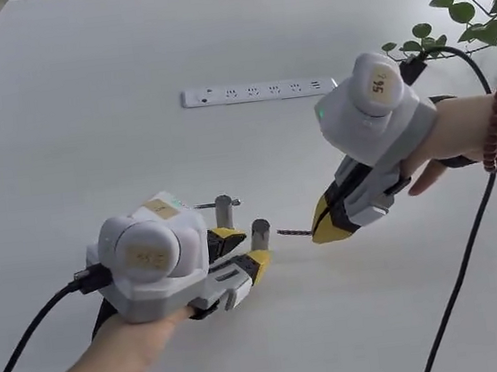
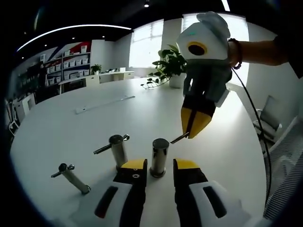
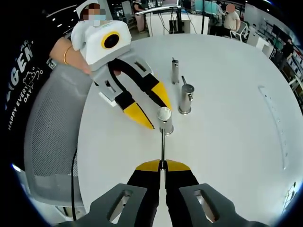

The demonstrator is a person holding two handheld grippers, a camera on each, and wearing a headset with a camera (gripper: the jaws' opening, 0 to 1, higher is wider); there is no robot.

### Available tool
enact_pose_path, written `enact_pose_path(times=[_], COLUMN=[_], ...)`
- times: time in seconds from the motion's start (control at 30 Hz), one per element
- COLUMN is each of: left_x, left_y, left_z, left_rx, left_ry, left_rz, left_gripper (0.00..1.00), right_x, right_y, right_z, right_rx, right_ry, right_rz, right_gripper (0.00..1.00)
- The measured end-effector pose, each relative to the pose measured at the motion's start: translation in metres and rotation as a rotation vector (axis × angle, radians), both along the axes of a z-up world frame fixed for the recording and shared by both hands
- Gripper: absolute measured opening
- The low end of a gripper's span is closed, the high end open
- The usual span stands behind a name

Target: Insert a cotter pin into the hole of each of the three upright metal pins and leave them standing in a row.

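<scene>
The bare metal pin [image 1: 260, 234] [image 2: 159, 155] [image 3: 164, 115] stands upright between the tips of my left gripper [image 1: 243, 246] [image 2: 161, 165], which is open, with a small gap on each side. My right gripper [image 1: 319, 232] [image 3: 162, 165] is shut on a cotter pin [image 1: 294, 232] [image 3: 162, 144]. The cotter pin lies level, its free end at the side of the bare pin's top. Behind it stand a second metal pin [image 1: 224, 210] [image 2: 118, 151] [image 3: 185, 99] and a third [image 2: 74, 178] [image 3: 175, 71], each with a cotter pin through its head.
A white power strip [image 1: 260, 90] lies across the table further back. A potted plant [image 1: 471, 8] is at the far right corner. Black cables trail from both grippers, one along the right side [image 1: 470, 241]. An office chair [image 3: 52, 142] stands beside the table.
</scene>
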State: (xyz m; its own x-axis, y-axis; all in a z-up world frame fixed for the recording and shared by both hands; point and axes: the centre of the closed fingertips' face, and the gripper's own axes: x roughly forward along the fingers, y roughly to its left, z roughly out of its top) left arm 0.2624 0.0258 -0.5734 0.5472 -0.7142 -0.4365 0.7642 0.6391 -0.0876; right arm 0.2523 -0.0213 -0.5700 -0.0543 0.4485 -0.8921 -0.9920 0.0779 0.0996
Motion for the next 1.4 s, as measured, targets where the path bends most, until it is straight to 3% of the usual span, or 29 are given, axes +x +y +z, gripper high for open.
enact_pose_path(times=[0.4,1.4], left_x=[0.006,0.007], left_y=[-0.004,-0.007], left_z=[-0.01,-0.012], left_rx=[0.047,0.059], left_ry=[-0.03,-0.028], left_rz=[0.001,-0.034], left_gripper=[0.15,0.11], right_x=[0.003,0.011], right_y=[0.003,0.018], right_z=[0.001,0.005], right_rx=[-0.007,-0.047], right_ry=[0.001,-0.026], right_rz=[0.011,0.112], right_gripper=[0.0,0.0])
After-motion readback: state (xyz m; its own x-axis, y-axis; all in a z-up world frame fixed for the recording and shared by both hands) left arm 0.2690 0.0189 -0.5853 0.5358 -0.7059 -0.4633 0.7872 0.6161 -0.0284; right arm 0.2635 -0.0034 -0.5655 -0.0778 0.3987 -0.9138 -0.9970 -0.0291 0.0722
